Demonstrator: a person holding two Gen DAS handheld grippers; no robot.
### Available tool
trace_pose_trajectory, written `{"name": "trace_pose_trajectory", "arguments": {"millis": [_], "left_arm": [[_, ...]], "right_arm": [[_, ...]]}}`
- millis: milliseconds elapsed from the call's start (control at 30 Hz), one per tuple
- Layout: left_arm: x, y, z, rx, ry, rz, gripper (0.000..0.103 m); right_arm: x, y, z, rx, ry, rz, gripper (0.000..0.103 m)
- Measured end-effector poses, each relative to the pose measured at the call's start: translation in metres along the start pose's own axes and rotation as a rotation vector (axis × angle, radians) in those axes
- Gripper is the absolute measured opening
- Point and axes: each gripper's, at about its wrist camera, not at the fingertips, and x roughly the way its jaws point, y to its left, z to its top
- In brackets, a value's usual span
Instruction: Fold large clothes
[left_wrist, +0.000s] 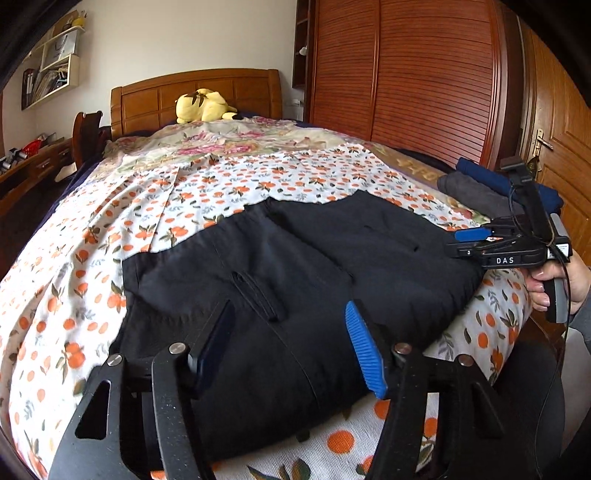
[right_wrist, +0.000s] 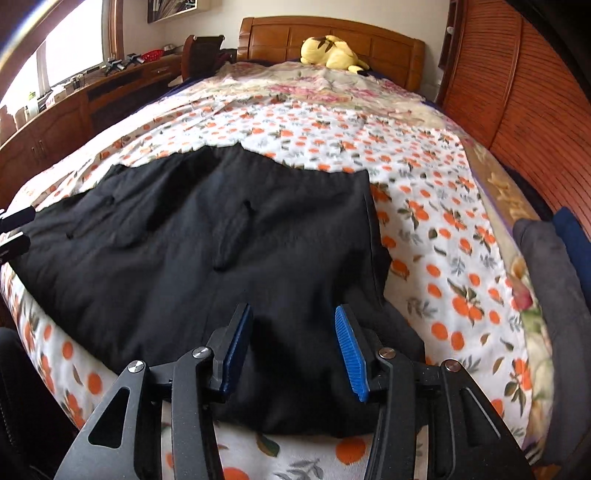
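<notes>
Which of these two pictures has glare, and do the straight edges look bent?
Right wrist view: the window is blown out white, upper left. Left wrist view: even light, no glare; the wardrobe edges bow outward. Both views curve the bed and darken at the corners.

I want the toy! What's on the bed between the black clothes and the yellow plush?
Only bedding: orange-print sheet, then pink floral blanket, between black garment and yellow plush toy, in both views.

Your black grippers carry ribbed blue pads, silver screws, a white "DAS" label, a thin cable, and your sleeve is grey.
</notes>
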Motion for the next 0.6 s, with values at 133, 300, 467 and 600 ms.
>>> {"name": "trace_pose_trajectory", "arguments": {"millis": [133, 300, 467, 600], "left_arm": [[0.004, -0.002, -0.014, -0.007, 0.041, 0.02, 0.051], [0.002, -0.001, -0.025, -0.02, 0.066, 0.041, 0.043], [0.001, 0.006, -0.032, -0.048, 0.079, 0.056, 0.042], [0.003, 0.008, -0.039, -0.062, 0.098, 0.063, 0.041]], "right_arm": [[0.021, -0.004, -0.012, -0.002, 0.054, -0.011, 0.048], [0.016, -0.002, -0.008, 0.013, 0.037, -0.019, 0.048], [-0.006, 0.003, -0.006, 0.012, -0.03, -0.037, 0.048], [-0.021, 0.019, -0.003, 0.003, -0.081, 0.007, 0.048]]}}
